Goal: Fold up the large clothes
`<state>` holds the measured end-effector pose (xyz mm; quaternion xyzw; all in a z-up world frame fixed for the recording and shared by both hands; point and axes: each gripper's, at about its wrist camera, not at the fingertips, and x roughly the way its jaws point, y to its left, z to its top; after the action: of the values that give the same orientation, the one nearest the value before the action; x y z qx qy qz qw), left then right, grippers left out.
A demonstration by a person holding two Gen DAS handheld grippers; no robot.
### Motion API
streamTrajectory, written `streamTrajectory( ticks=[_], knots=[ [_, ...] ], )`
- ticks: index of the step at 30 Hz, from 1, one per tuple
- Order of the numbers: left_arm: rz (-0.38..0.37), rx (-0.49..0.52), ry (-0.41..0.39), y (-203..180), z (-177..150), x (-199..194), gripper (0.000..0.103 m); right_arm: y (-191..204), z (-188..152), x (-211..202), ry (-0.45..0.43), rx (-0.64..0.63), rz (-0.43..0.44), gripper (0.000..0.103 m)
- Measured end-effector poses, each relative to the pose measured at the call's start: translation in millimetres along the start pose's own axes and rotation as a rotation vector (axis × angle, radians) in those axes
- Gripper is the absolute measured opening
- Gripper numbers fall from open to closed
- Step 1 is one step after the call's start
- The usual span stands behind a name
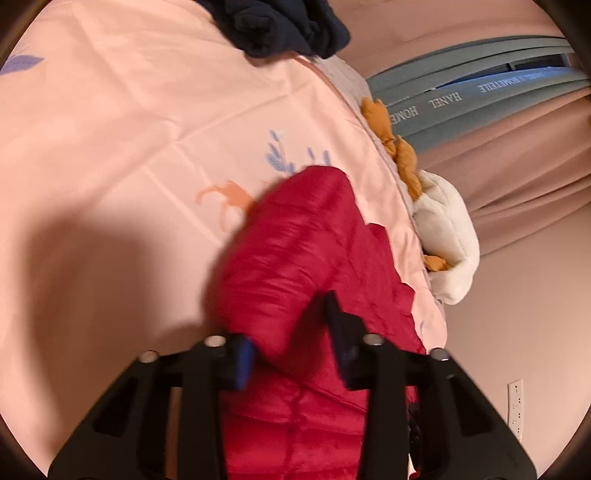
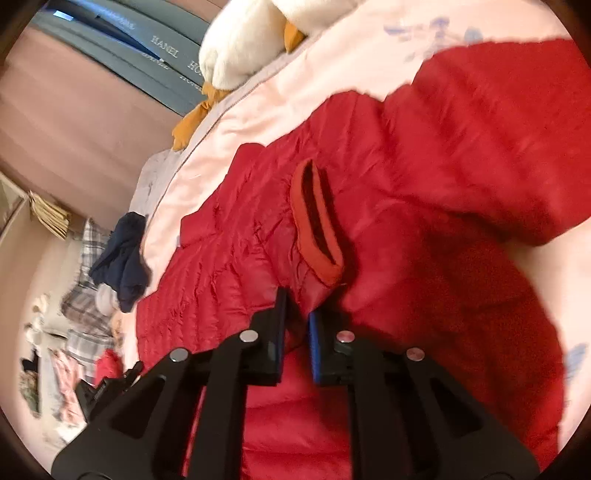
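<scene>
With both grippers pinching the red puffer jacket (image 2: 424,177) spread on the pink bedsheet (image 1: 129,147), I'd lift evenly. Left gripper (image 1: 291,332) clamps a puffy fold; right gripper (image 2: 297,310) is nipped shut beside the cuff (image 2: 317,225). Keep tension so slick fabric doesn't slip.

pink bedspread (image 1: 110,147), pink curtains (image 1: 517,177), wall socket (image 1: 515,410)

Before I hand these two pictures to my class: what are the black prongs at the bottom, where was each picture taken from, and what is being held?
The black prongs are two-finger grippers, each held in a person's hand, each with a camera looking along its fingers. One picture looks from the left gripper, the other from the right gripper. A red puffer jacket lies on a pink bedspread, beside a white plush toy and dark clothes. The right gripper pinches jacket fabric near a cuff; the left has jacket fabric between its jaws.
</scene>
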<state>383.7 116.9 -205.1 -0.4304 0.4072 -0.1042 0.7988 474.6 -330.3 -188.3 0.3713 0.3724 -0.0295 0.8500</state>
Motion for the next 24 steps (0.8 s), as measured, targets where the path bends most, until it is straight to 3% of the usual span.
streamTrajectory(
  ticks=[4,6,8,11,15,18,22,24],
  knots=[
    [0.022,0.003,0.026,6,4,9,0.029,-2,-6,8,0.056,-0.069,-0.064,0.010],
    [0.029,0.018,0.052,3,7,6,0.029,1,-1,5,0.079,-0.085,-0.059,0.017],
    [0.043,0.050,0.075,6,6,-6,0.029,6,1,-8,0.073,-0.114,-0.055,0.041],
    [0.115,0.178,0.075,-8,2,-26,0.038,24,3,-41,-0.029,-0.279,-0.096,0.051],
    [0.185,0.345,-0.006,-37,3,-47,0.044,41,7,-45,-0.063,-0.390,-0.107,0.054],
    [0.168,0.382,-0.034,-58,9,-44,0.045,54,10,-30,-0.055,-0.422,-0.116,0.054],
    [0.229,0.502,-0.048,-88,15,-14,0.045,75,11,0,-0.035,-0.491,-0.110,0.053],
    [0.268,0.522,-0.015,-92,18,8,0.045,78,11,17,-0.007,-0.502,-0.103,0.052]
  ],
)
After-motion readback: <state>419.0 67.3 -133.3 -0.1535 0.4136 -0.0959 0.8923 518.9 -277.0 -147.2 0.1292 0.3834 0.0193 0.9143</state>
